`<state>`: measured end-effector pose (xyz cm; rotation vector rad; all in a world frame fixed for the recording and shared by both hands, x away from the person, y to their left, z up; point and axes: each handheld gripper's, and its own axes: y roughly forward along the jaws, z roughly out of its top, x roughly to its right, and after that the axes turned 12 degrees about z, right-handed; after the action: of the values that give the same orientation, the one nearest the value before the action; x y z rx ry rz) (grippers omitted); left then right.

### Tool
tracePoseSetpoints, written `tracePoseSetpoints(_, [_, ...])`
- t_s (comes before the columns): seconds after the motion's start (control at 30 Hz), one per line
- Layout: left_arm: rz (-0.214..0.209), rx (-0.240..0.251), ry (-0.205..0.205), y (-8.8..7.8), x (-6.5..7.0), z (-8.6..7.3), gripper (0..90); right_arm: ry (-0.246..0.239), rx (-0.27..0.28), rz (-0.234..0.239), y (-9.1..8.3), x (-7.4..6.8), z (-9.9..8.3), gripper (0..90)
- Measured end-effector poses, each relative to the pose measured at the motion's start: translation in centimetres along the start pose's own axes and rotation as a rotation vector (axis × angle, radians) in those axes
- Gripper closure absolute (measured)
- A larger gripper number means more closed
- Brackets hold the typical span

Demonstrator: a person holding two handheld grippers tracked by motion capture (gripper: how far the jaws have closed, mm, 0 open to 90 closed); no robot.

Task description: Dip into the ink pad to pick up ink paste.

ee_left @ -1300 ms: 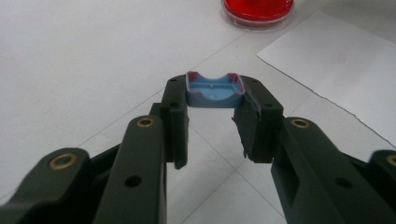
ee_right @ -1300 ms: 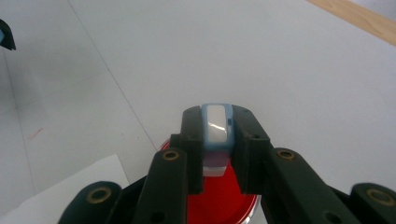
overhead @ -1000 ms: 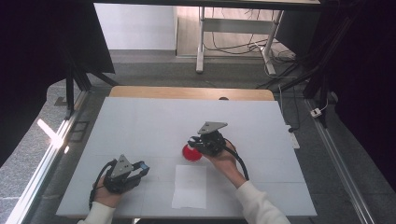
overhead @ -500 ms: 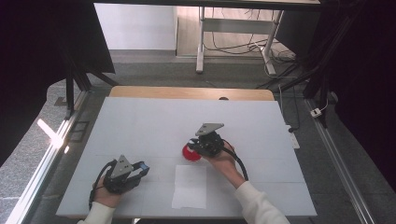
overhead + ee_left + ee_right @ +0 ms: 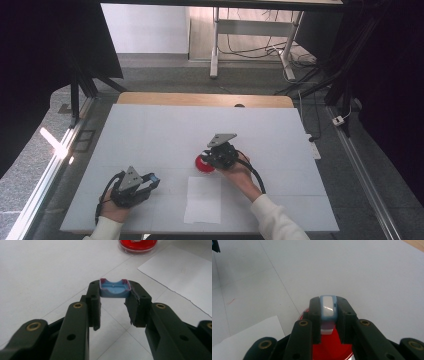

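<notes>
While the person leans in from the near edge, the high view has the left tool resting low on the white counter at the near left, something blue at its tip. The right tool hangs over a red round dish near the middle, and a white sheet of paper lies just in front of that dish, between the two hands.

Over to the left gripper view: the left tool is clenched on a blue cap, a squarish piece with a curved cut-out and a purple-tinged rim, pinched between its tips. Beyond it sits the red round dish at the top edge, and the sheet of paper spreads away to the right, both apart from the cap.

Now the right gripper view: the right tool is clamped on a light-blue stamp with a white face, held upright between the tips. Directly beneath it is the red round dish; whether the stamp touches the red I can't tell. The paper's corner shows at lower left.
</notes>
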<state>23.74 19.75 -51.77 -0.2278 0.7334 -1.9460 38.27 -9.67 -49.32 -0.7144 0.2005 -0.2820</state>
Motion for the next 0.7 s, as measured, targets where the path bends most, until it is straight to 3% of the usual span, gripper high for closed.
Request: tracePoseSetpoints(0.7, [0.000, -0.001, 0.002, 0.00, 0.06, -0.02, 65.3, -0.012, -0.011, -0.017, 0.37, -0.23, -0.28, 75.4])
